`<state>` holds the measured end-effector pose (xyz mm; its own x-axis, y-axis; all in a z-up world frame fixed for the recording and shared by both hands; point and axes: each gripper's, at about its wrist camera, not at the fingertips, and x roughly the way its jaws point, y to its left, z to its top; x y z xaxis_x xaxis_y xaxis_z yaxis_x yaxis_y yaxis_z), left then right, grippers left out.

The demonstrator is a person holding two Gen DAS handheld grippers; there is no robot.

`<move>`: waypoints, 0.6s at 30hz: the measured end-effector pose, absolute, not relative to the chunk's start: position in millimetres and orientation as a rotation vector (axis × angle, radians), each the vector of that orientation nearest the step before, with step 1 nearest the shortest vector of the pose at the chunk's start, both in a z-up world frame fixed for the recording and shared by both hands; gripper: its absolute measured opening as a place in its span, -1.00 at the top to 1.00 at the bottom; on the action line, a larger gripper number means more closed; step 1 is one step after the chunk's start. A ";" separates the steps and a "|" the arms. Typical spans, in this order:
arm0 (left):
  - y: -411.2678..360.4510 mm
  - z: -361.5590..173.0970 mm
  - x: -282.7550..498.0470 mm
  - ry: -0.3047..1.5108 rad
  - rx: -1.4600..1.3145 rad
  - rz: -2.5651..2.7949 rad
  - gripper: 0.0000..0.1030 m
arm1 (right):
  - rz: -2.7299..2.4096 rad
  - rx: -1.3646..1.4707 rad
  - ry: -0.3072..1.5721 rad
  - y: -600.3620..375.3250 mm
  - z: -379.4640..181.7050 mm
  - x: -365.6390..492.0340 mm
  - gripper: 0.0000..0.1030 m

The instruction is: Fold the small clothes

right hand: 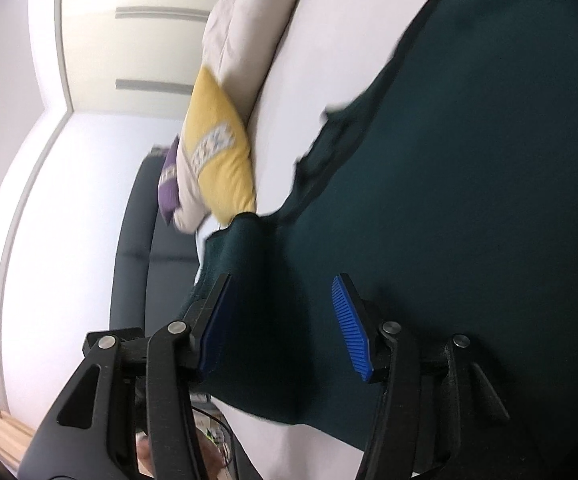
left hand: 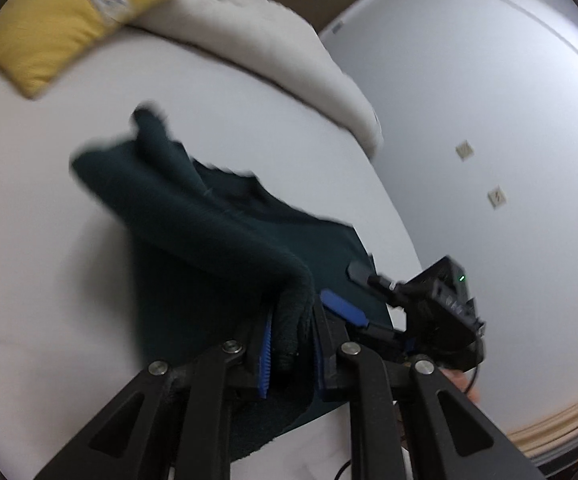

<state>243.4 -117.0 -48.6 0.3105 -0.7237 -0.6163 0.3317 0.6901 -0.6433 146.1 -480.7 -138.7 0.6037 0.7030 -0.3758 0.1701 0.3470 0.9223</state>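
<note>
On the white bed [left hand: 41, 240], left tongs [left hand: 291, 344] clamp the green garment [left hand: 193, 216]; right tongs [right hand: 285, 324] gape apart.

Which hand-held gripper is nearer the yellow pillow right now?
Hard to call. The left hand-held gripper, shut on the dark green garment, faces the yellow pillow across the bed. The right hand-held gripper, open, has it ahead too.

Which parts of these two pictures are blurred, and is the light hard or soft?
Left wrist view: the dark green cloth and yellow pillow are smeared by motion, while the left gripper stays sharp. Right wrist view: cloth edges are blurred. Both views: soft, even light, strong fisheye bending.
</note>
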 end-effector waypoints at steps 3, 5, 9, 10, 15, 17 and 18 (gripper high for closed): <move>-163.1 -79.6 244.8 1.104 -0.411 -0.731 0.58 | 0.374 1.239 0.892 -509.4 -150.6 136.7 -0.05; -182.9 -101.6 241.9 1.172 -0.431 -0.726 0.55 | 0.382 1.276 0.892 -519.7 -159.6 133.4 -0.03; -182.6 -88.4 223.9 1.152 -0.481 -0.801 0.26 | 0.405 1.291 0.885 -525.1 -165.4 133.5 -0.03; -175.3 -77.7 218.0 1.127 -0.498 -0.821 0.25 | 0.398 1.282 0.895 -524.4 -164.3 136.4 -0.03; -130.0 -48.6 202.4 1.014 -0.540 -0.830 0.18 | 0.353 1.198 0.971 -518.9 -157.6 148.2 -0.03; -116.4 -56.5 201.5 1.016 -0.538 -0.808 0.18 | 0.345 1.168 1.011 -506.7 -153.9 154.7 -0.03; -109.4 -63.9 199.1 1.027 -0.541 -0.791 0.18 | 0.344 1.152 1.032 -501.4 -152.1 158.3 -0.03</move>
